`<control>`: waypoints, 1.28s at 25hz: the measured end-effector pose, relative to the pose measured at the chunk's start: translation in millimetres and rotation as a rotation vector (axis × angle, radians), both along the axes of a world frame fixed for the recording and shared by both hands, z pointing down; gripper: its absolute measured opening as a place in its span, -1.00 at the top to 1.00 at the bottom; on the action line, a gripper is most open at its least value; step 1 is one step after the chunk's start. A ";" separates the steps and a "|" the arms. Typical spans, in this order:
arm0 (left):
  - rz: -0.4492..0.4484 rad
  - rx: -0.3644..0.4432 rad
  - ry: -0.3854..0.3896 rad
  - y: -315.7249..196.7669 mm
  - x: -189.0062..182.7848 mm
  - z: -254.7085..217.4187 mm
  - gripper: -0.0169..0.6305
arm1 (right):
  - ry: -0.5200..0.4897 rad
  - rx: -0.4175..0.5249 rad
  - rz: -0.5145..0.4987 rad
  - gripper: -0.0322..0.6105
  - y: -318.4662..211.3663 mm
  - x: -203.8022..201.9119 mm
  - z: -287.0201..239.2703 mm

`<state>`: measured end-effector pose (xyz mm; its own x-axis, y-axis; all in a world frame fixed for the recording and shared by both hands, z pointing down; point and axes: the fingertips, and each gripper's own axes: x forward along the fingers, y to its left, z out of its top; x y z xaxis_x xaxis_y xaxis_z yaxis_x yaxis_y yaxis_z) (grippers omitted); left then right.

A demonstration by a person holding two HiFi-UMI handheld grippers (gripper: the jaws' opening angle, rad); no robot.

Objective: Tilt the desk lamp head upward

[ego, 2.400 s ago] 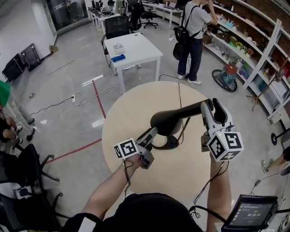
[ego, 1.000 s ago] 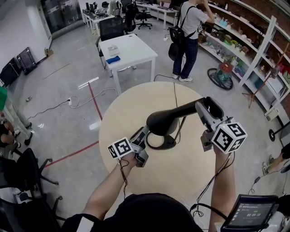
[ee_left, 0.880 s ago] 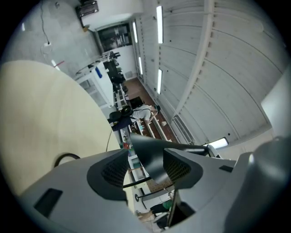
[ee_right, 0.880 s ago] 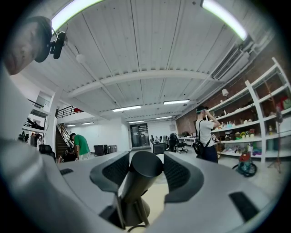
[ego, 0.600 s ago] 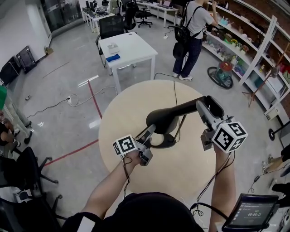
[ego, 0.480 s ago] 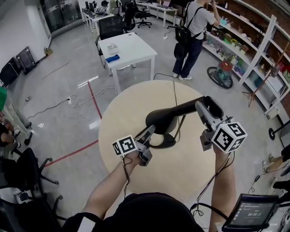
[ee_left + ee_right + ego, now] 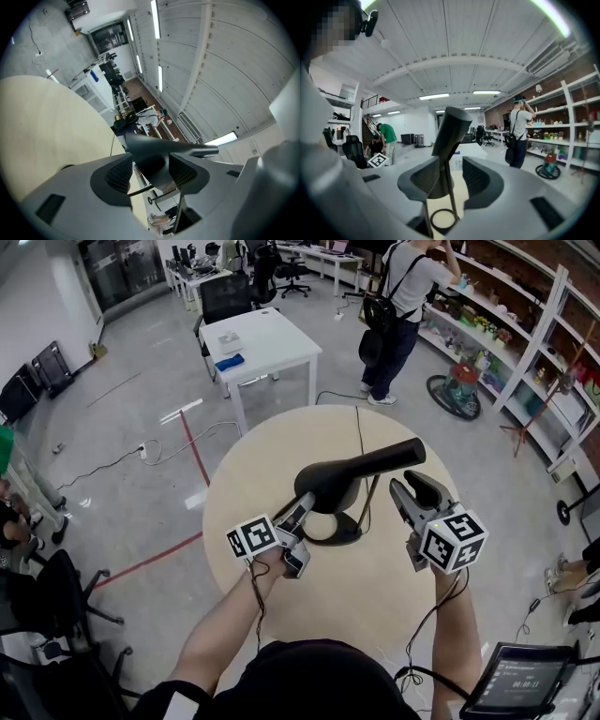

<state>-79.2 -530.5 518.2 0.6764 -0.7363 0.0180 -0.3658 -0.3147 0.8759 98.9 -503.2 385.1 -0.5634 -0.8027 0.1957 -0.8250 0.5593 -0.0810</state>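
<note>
Right tool [image 7: 411,482] just let go of the lamp head [image 7: 370,462] and dropped lower, jaws closing on nothing. Left tool [image 7: 304,506] opened up too, seemingly gripping nothing. Head's angled up over mid-worktop [image 7: 253,465], so probably done.

dark lamp head [image 7: 452,125] aslant on thin stem [image 7: 450,192], ring base [image 7: 443,211] on pale tabletop [image 7: 443,221] below

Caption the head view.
Desk lamp on round table, head tilted up; left gripper's jaws just opened around its neck, right gripper's just narrowed, empty.
</note>
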 end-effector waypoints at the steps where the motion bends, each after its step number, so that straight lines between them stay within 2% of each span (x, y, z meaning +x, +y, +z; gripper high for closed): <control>1: 0.001 0.001 -0.001 -0.3 0.1 0.0 0.22 | -0.025 0.024 -0.007 0.46 2.4 0.9 -6.6; 2: 0.001 0.002 0.000 -0.7 -0.1 -0.2 0.22 | -0.056 0.045 -0.011 0.45 3.3 2.6 -15.3; 7: -0.002 -0.006 0.013 -0.3 -1.1 1.3 0.22 | -0.259 0.089 -0.017 0.00 -4.7 20.0 -56.9; 9: 0.002 -0.007 0.010 -1.2 0.0 3.0 0.22 | -0.279 0.091 -0.036 -0.06 -9.8 20.7 -62.6; 16: -0.003 -0.010 -0.003 -2.3 -0.9 3.3 0.22 | -0.187 0.108 -0.056 -0.05 -21.1 5.5 -73.3; 17: -0.003 -0.010 -0.007 -2.2 -1.1 3.2 0.22 | -0.179 0.106 -0.053 0.12 -21.3 5.5 -73.0; 25: -0.023 0.011 -0.040 -10.0 -7.5 0.9 0.22 | -0.180 0.081 -0.074 0.19 -18.7 5.9 -66.0; 32: -0.047 0.048 -0.071 -20.3 -21.9 -15.9 0.22 | -0.223 0.069 -0.074 0.20 -12.7 8.6 -61.6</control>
